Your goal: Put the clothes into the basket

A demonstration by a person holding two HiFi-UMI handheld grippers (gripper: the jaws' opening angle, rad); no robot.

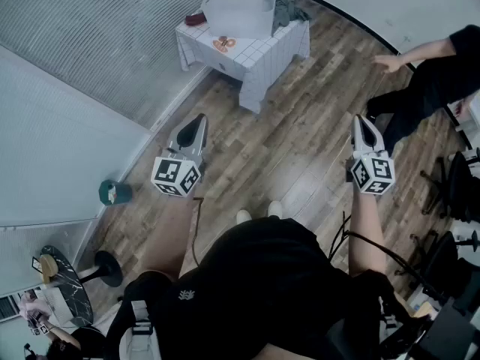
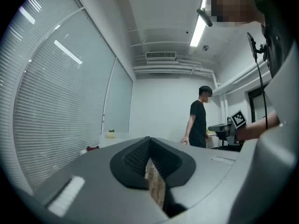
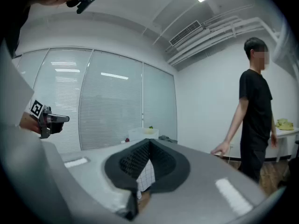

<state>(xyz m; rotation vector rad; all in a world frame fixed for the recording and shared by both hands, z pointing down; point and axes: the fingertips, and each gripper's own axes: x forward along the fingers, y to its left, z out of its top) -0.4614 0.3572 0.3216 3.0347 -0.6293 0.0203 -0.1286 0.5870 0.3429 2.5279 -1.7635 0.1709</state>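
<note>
A translucent white basket (image 1: 238, 10) stands on a small table with a white checked cloth (image 1: 259, 58) at the far end of the room. Grey clothes (image 1: 286, 7) lie heaped to the right of the basket, a dark red piece (image 1: 196, 19) lies to its left, and a small orange item (image 1: 223, 43) sits in front. My left gripper (image 1: 196, 124) and right gripper (image 1: 365, 122) are held level over the wooden floor, well short of the table. Both are shut with nothing in them. In the right gripper view the basket (image 3: 145, 133) shows far beyond the closed jaws.
A person in black (image 1: 435, 73) stands at the right, one hand out. A teal bin (image 1: 114, 192) sits by the blind-covered glass wall on the left. A small round table (image 1: 64, 283) is at lower left, and office chairs (image 1: 454, 190) are at the right edge.
</note>
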